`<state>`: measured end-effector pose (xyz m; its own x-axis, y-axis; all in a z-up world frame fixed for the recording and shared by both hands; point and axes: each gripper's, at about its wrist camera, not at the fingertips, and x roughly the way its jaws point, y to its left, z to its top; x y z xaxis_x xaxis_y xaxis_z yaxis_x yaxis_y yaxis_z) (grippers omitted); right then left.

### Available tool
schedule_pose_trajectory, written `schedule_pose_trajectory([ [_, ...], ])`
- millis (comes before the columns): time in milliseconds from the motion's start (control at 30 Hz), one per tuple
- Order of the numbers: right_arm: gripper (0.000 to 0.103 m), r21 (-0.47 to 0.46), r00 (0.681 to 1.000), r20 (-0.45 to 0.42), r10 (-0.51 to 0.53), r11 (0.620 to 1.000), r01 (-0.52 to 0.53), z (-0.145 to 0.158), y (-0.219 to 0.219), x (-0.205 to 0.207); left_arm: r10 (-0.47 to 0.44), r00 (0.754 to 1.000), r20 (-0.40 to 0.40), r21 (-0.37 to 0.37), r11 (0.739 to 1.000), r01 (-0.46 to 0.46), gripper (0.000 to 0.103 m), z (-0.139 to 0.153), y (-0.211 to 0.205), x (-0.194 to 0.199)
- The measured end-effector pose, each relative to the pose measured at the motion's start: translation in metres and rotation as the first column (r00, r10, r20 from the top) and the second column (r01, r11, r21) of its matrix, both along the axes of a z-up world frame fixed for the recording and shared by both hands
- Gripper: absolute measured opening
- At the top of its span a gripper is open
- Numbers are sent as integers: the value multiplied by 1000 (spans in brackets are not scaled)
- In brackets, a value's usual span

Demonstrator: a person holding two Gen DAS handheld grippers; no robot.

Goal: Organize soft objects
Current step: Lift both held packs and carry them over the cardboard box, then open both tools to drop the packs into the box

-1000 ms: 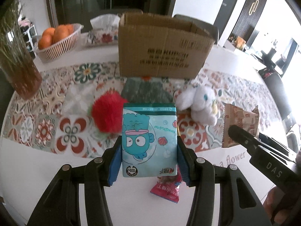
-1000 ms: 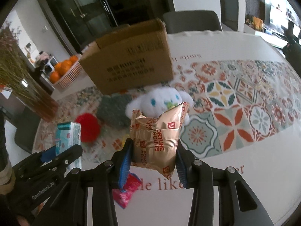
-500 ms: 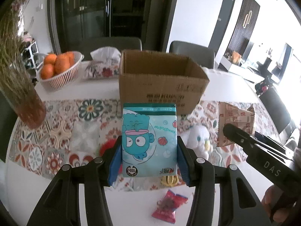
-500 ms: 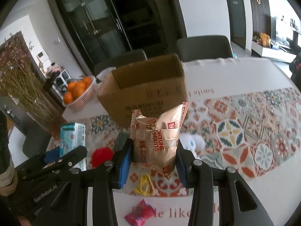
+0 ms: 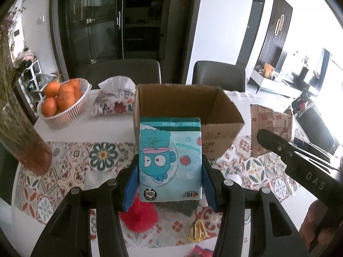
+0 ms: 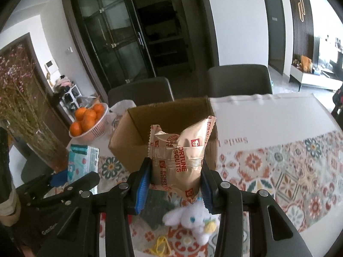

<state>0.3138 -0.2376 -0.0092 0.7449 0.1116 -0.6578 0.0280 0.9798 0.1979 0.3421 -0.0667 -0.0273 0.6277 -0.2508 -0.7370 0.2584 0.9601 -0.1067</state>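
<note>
My left gripper (image 5: 170, 184) is shut on a teal tissue pack (image 5: 170, 160) with a cartoon fish, held above the table in front of the open cardboard box (image 5: 184, 111). My right gripper (image 6: 174, 184) is shut on a tan Fortune Biscuits bag (image 6: 179, 158), held just before the same box (image 6: 137, 137). Below lie a red pom-pom (image 5: 139, 216), a dark green cloth (image 5: 184, 206), a white plush bunny (image 6: 193, 218) and a yellow hair tie (image 5: 197, 232). The biscuit bag also shows in the left wrist view (image 5: 271, 126), the tissue pack in the right wrist view (image 6: 81, 160).
A basket of oranges (image 5: 62, 105) and a tissue box (image 5: 114, 100) stand behind the box on the left. A glass vase with dried flowers (image 5: 19, 132) stands at the far left. A red candy wrapper (image 5: 201, 252) lies near the front edge. Chairs (image 6: 238, 81) stand behind the table.
Both grippers have risen and moved toward the box with their loads; its open top is now in view. The plush, pom-pom and cloth have dropped lower in both views.
</note>
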Motion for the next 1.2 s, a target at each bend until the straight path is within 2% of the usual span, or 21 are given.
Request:
schedule_pose_trajectory([
  [300, 43, -8, 999, -17, 34, 999, -34, 16, -3, 51, -23, 1000, 8, -7, 1000, 23, 52, 17, -5, 45],
  [567, 43, -24, 997, -64, 48, 998, -49, 15, -6, 89, -53, 998, -27, 4, 999, 53, 52, 20, -14, 84],
  [967, 43, 16, 971, -225, 80, 997, -79, -15, -17, 149, -55, 987, -148, 25, 998, 59, 52, 1, -29, 140],
  [1200, 43, 52, 948, -305, 89, 996, -77, -34, -23, 173, -59, 974, -218, 73, 994, 76, 52, -15, -39, 165],
])
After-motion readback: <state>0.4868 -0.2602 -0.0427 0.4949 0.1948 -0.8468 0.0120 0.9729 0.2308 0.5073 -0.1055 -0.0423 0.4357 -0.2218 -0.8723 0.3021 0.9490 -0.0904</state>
